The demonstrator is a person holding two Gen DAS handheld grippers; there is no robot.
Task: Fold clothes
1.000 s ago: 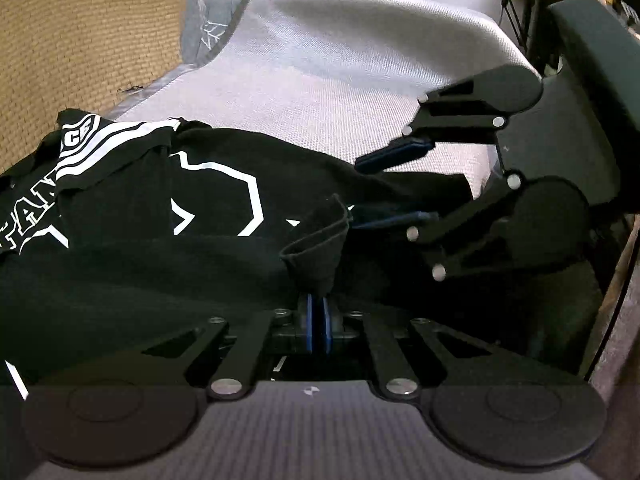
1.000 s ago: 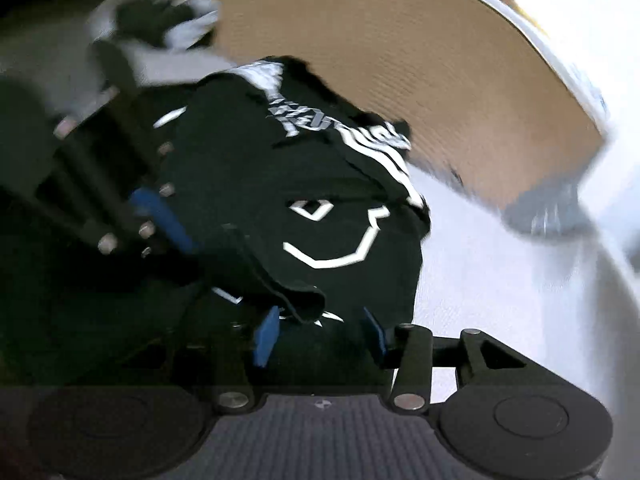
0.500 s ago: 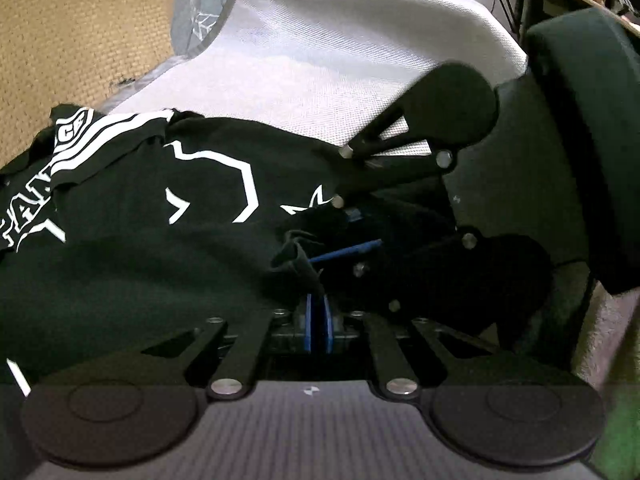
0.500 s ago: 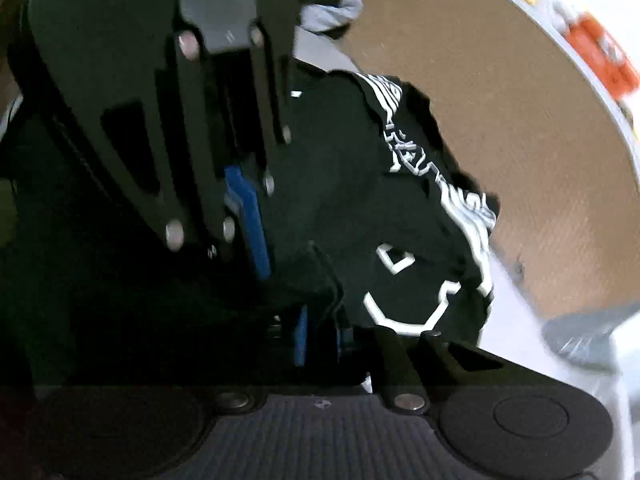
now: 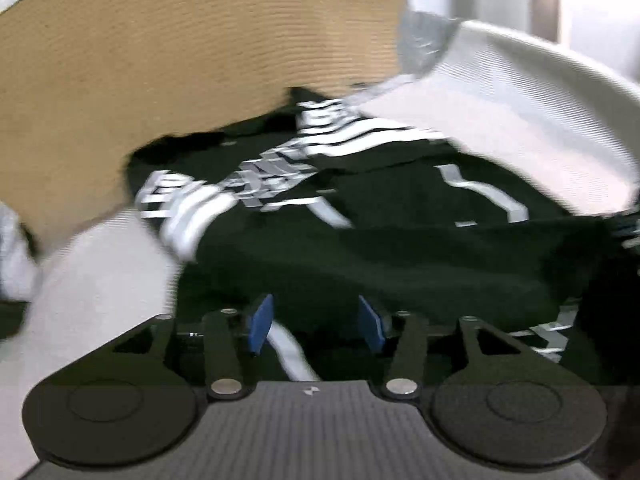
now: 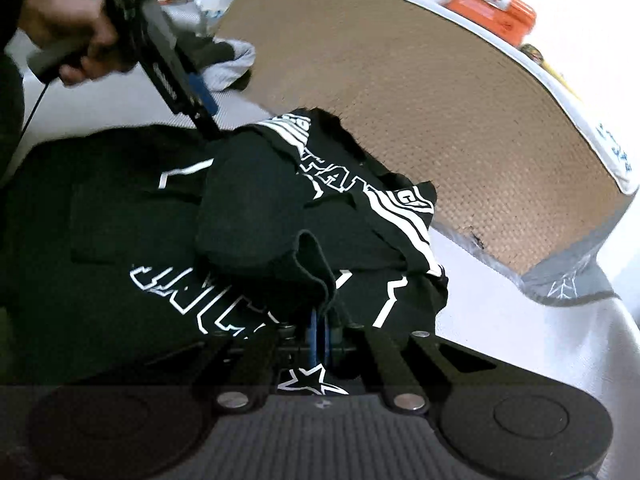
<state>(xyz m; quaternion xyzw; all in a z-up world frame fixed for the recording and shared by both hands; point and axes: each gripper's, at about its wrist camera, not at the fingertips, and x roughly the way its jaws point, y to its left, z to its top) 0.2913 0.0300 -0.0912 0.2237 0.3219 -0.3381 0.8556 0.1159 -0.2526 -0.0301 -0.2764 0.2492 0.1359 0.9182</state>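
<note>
Black garment (image 6: 120, 216) with white lettering and stripes lies crumpled on a pale grey mattress (image 6: 540, 344), its far edge against a tan woven headboard (image 6: 400, 80).

Right tool (image 6: 319, 334): blue pads pressed together, clenched on a raised fold of the black garment, which stands up in a peak just beyond the pads. A white star print shows near the tool's base.

Left tool (image 5: 316, 318): blue pads spread apart, released, nothing between them. Black fabric and a white stripe lie beneath the gap. This view is motion-blurred. In the right wrist view the left tool sits at the far left, held by a hand (image 6: 68, 40), its tip just at the far edge of the garment; contact with the cloth cannot be told.

A grey cloth (image 6: 230, 66) lies bunched at the far left beside the headboard. An orange case (image 6: 492, 4) sits on the ledge above the headboard, far right.
</note>
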